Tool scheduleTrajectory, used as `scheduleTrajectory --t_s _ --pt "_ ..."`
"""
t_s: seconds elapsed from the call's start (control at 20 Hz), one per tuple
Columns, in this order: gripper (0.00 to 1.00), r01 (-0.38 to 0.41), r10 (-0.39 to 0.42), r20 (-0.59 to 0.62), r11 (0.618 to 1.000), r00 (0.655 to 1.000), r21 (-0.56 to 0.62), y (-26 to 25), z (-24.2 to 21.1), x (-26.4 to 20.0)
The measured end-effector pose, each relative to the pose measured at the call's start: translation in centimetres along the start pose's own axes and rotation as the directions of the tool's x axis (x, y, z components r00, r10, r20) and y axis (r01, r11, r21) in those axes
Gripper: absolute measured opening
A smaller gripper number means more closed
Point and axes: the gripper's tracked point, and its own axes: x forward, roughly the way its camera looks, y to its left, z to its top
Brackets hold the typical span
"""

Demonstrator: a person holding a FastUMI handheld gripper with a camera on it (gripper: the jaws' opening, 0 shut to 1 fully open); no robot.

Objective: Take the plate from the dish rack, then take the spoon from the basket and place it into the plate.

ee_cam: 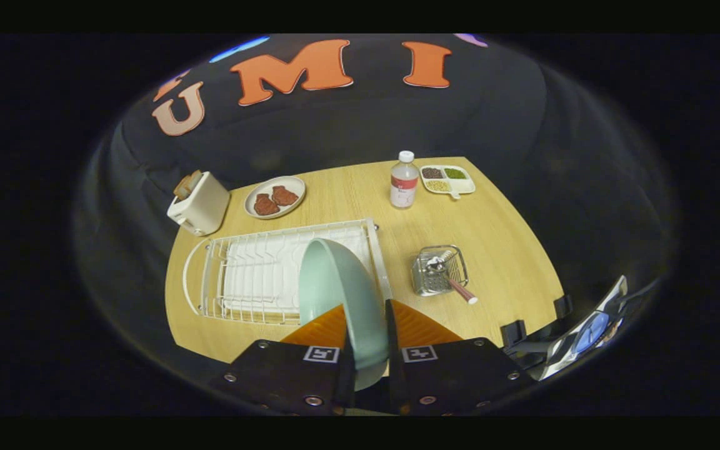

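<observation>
Claw (366, 350) clenched on plate (338, 294), both fingers pressing its rim; plate tilted on edge, held above dish rack (260, 275) on table (497, 250). Spoon (454, 281) in basket (438, 272), right of rack, handle sticking out twd fingers.

plate (335, 294) between hand-held gripper (365, 331) fingers, dish rack (260, 275) beyond, basket (438, 272) right, spoon (454, 281) inside
</observation>
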Motion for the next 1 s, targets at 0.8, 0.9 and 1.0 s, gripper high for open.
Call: scheduleTrajectory --t_s 0.8,0.9,1.0 --pt "0.22 -0.2 0.213 -0.125 0.974 0.969 0.109 -3.5 -12.8 3.0" --pt "0.22 -0.235 0.253 -0.119 0.961 0.96 0.148 -3.5 -13.9 4.2" --pt "0.22 -0.268 0.294 -0.12 0.944 0.948 0.195 -3.0 -14.8 5.5"
